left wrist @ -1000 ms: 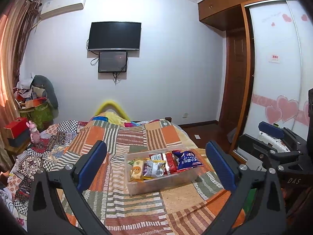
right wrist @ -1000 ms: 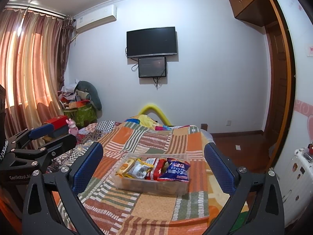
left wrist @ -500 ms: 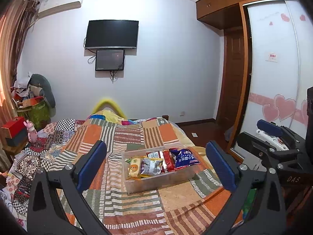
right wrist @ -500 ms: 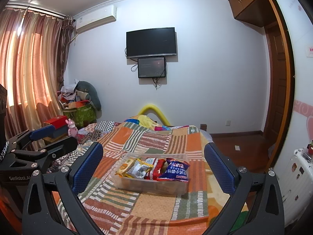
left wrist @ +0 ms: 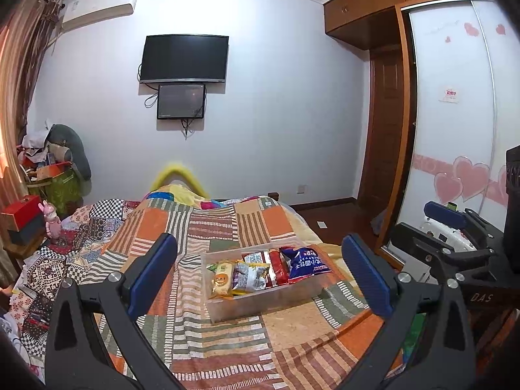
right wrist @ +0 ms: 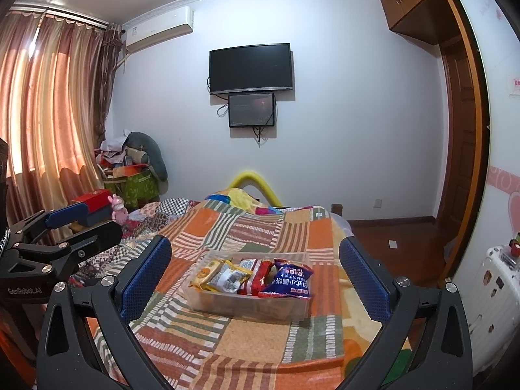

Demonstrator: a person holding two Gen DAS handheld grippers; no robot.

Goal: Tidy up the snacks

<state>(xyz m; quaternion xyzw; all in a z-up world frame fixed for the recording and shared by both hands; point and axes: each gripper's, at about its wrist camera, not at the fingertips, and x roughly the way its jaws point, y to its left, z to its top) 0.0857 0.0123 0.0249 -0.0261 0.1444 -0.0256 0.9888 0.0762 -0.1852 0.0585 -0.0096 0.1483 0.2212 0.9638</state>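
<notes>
A clear plastic bin (left wrist: 260, 305) (right wrist: 227, 305) sits on the patchwork bedspread (left wrist: 208, 227) (right wrist: 260, 227). It holds several snack packets: a blue bag (left wrist: 305, 261) (right wrist: 289, 278), red packets (left wrist: 278, 265) (right wrist: 258, 273), a silver packet (left wrist: 248, 274) and a yellow packet (left wrist: 222, 278) (right wrist: 204, 271). My left gripper (left wrist: 258, 274) is open and empty, held above the near end of the bed with the bin between its fingers. My right gripper (right wrist: 255, 273) is open and empty, likewise facing the bin. Each gripper shows at the edge of the other's view.
A TV (left wrist: 183, 58) and a small screen hang on the far wall. Clutter, a green bag (left wrist: 60, 188) and a red box (left wrist: 22, 208) stand left of the bed. A wardrobe with sliding doors (left wrist: 455, 130) and a white suitcase (right wrist: 497, 292) are at the right.
Both grippers stayed open. The left wrist view shifted slightly, so the bin sits a little lower and more to the centre; the right view barely moved.
</notes>
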